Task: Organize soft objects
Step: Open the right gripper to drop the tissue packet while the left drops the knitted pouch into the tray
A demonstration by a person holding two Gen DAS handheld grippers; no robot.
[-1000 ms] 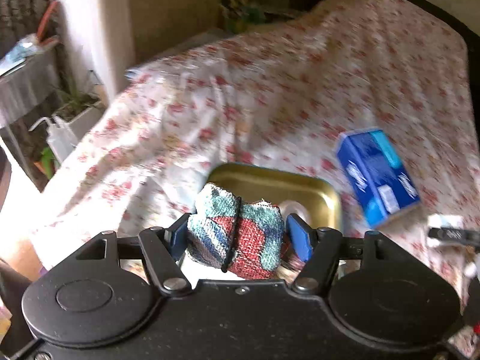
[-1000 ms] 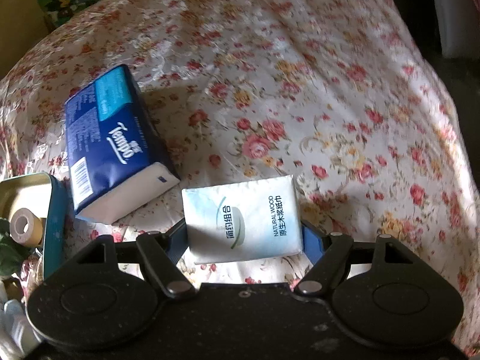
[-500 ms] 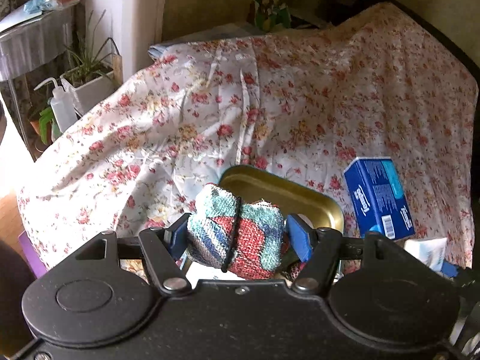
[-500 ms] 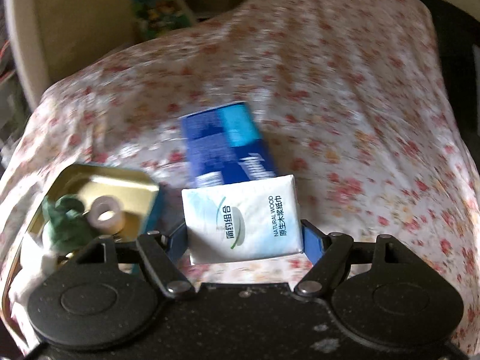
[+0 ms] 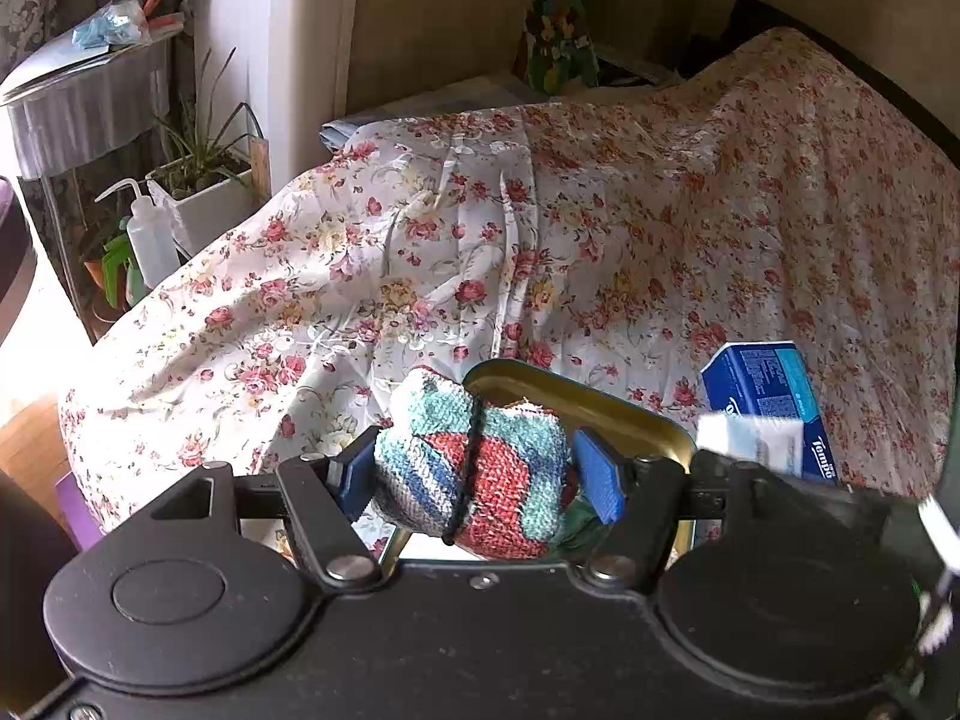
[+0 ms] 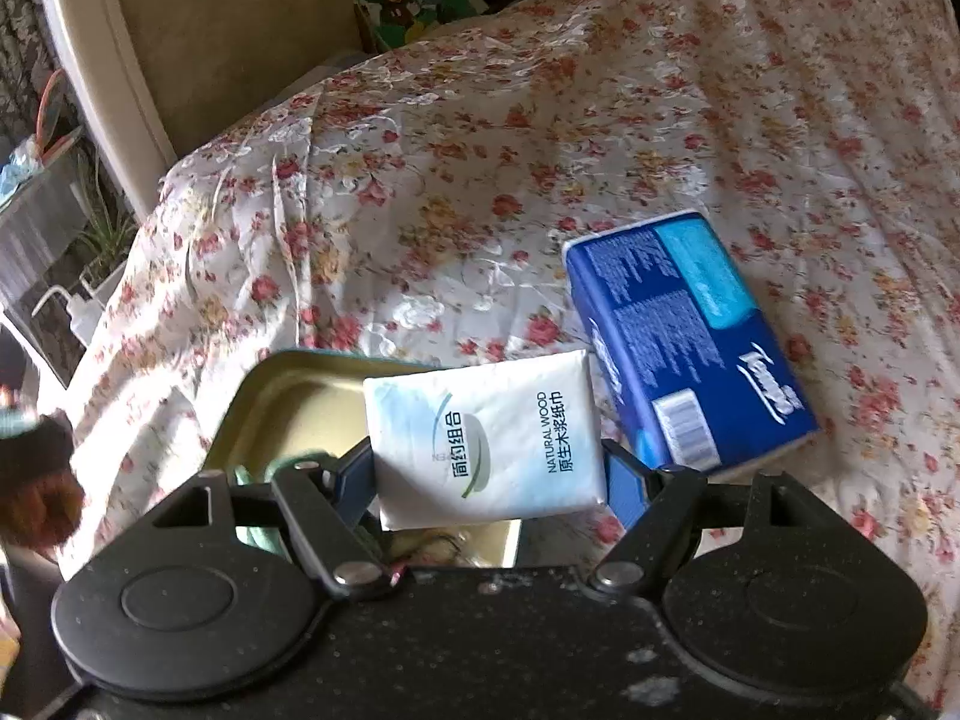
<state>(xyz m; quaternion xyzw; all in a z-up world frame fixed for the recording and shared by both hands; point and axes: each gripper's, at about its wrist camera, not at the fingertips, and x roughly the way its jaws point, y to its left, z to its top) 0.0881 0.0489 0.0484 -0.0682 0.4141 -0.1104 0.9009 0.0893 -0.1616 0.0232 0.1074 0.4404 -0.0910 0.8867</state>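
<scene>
The left gripper [image 5: 474, 474] clamps a rolled, striped knitted cloth bundle [image 5: 474, 474] over the gold metal tin [image 5: 612, 414]. The right gripper [image 6: 489, 468] pinches a white tissue pack [image 6: 486, 438] above the tin's [image 6: 288, 396] right edge; a blue tissue pack [image 6: 690, 336] lies at two o'clock on the floral sheet [image 6: 480, 150].

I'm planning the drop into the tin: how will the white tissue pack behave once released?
The white tissue pack looks soft and light, its glossy wrapper probably slippery. Flat-sided, it should land flat in the tin without rolling.
</scene>
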